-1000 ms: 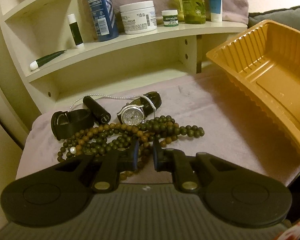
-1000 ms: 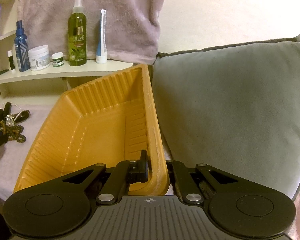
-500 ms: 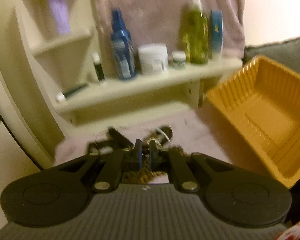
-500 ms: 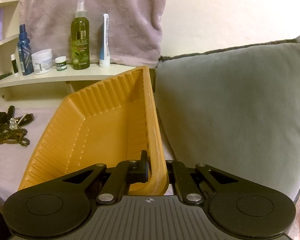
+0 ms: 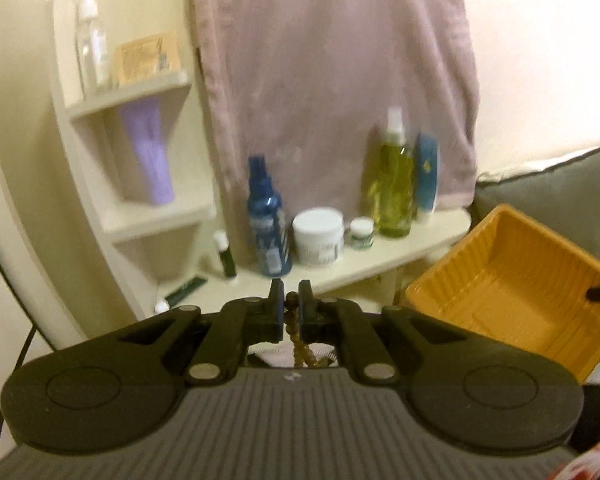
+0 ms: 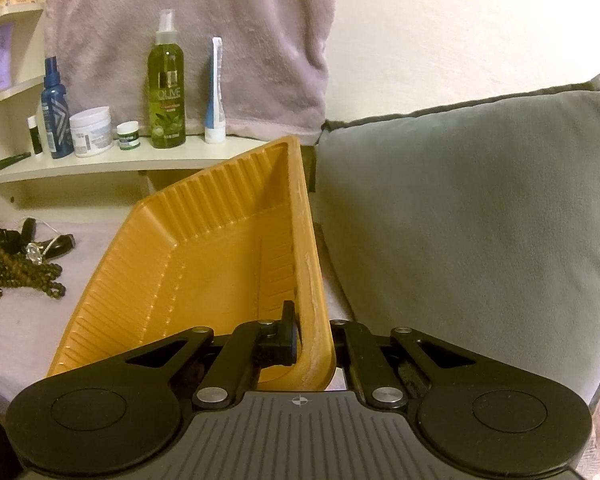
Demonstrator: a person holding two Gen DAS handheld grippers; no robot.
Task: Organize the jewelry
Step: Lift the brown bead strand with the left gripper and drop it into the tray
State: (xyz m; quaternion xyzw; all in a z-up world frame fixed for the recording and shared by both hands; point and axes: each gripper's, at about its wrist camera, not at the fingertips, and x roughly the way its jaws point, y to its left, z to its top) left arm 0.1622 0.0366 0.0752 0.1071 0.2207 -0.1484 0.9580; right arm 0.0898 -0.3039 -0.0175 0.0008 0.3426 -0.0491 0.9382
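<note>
At the left, the shelf (image 6: 112, 162) edge curves out over the mauve cloth (image 6: 24, 320), and under it the jewelry pile (image 6: 20, 258) lies well apart from the tray (image 6: 204, 264), with bare cloth between them. In the right wrist view the pile's bead strands, a watch and dark straps run together, and its left part is cut off by the frame. The left gripper (image 5: 291, 300) has its fingers pinched on a bead string (image 5: 296, 330); the string hangs below them, and its lower end is hidden behind the gripper body. That view is blurred, so the labels on the blue bottle (image 5: 269, 232) and jar (image 5: 318, 237) cannot be read. The tray stands tilted, its right rim raised beside the grey cushion (image 6: 480, 220). The right gripper (image 6: 314, 320) is clamped on that rim, one finger inside the tray and the other hidden behind its wall. A mauve towel (image 6: 196, 36) hangs above the shelf against a cream wall (image 6: 460, 24).
</note>
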